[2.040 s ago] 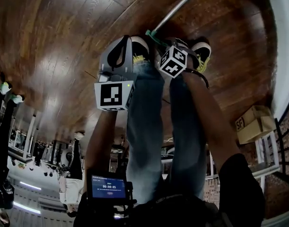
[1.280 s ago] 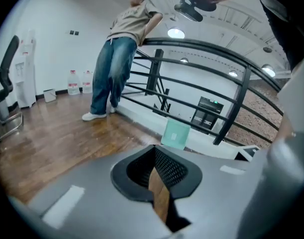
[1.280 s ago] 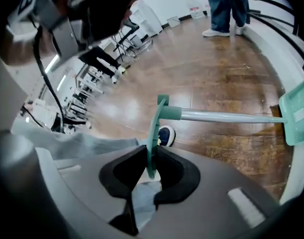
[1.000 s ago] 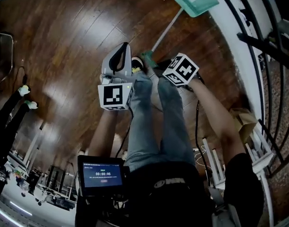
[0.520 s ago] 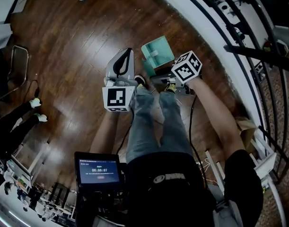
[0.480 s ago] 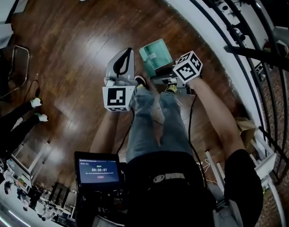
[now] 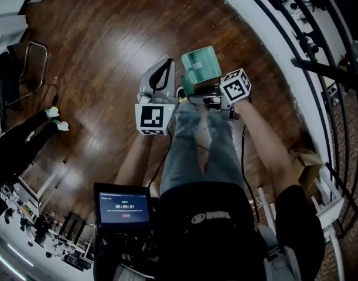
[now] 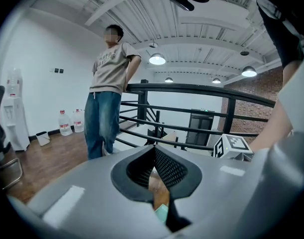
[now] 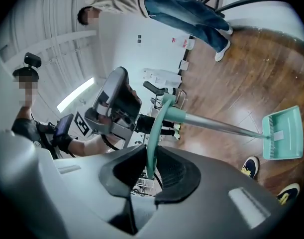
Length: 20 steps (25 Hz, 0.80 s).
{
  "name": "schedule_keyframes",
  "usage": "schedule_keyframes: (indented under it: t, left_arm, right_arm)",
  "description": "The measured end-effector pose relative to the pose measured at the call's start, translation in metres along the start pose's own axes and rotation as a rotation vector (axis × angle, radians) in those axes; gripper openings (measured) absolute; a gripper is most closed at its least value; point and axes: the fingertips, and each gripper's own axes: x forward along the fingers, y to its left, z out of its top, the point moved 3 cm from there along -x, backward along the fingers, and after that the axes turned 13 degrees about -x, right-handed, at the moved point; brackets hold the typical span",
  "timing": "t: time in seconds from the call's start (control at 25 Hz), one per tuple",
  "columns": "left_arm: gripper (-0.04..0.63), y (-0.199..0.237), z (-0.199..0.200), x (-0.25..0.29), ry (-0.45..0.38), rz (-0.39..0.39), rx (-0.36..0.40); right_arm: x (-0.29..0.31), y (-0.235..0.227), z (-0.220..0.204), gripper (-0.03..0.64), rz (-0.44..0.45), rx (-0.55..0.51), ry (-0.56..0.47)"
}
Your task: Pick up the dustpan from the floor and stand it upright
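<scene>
Right gripper [image 9: 152, 154] grips the dustpan [image 9: 282, 133], its loop end hidden.

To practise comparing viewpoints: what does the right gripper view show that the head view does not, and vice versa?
Only the right gripper view: the dustpan's loop handle clamped in the right tongs. Only the head view: the right tongs' marker cube and a cardboard box. Both: the teal pan, the left tongs, the wooden floor.
</scene>
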Motion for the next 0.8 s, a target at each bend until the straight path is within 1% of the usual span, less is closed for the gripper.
schedule_keyframes:
  t: [0.16,0.24,0.32,0.44,0.52,0.56,0.72,0.8]
  left_arm:
    - [0.02,0.005,-0.001,-0.005,0.001,0.017,-0.012]
    - [0.02,0.007,0.005,-0.008,-0.009,0.016,-0.014]
    - [0.02,0.011,0.015,-0.014,-0.021,0.014,-0.012]
    - [0.02,0.019,0.031,-0.026,-0.038,0.016,-0.01]
    - [0.02,0.02,0.044,-0.035,-0.05,0.017,-0.008]
    - [0.02,0.02,0.051,-0.039,-0.058,0.022,-0.003]
    - [0.02,0.011,0.079,-0.054,-0.104,0.069,0.021]
    - [0.02,0.0,0.089,-0.054,-0.121,0.072,0.012]
  right_arm:
    - [0.005,-0.007,0.006,0.095,-0.03,0.017,-0.005]
    - [0.001,-0.008,0.014,0.144,-0.049,0.023,-0.019]
    - [-0.003,-0.005,0.026,0.146,-0.084,-0.005,-0.038]
    - [-0.012,0.009,0.052,0.144,-0.149,-0.079,-0.093]
    - [-0.018,0.028,0.076,0.141,-0.201,-0.177,-0.129]
    - [-0.021,0.04,0.089,0.141,-0.235,-0.25,-0.136]
    - [-0.032,0.088,0.137,0.141,-0.399,-0.634,-0.097]
    - [-0.04,0.104,0.149,0.141,-0.482,-0.809,-0.068]
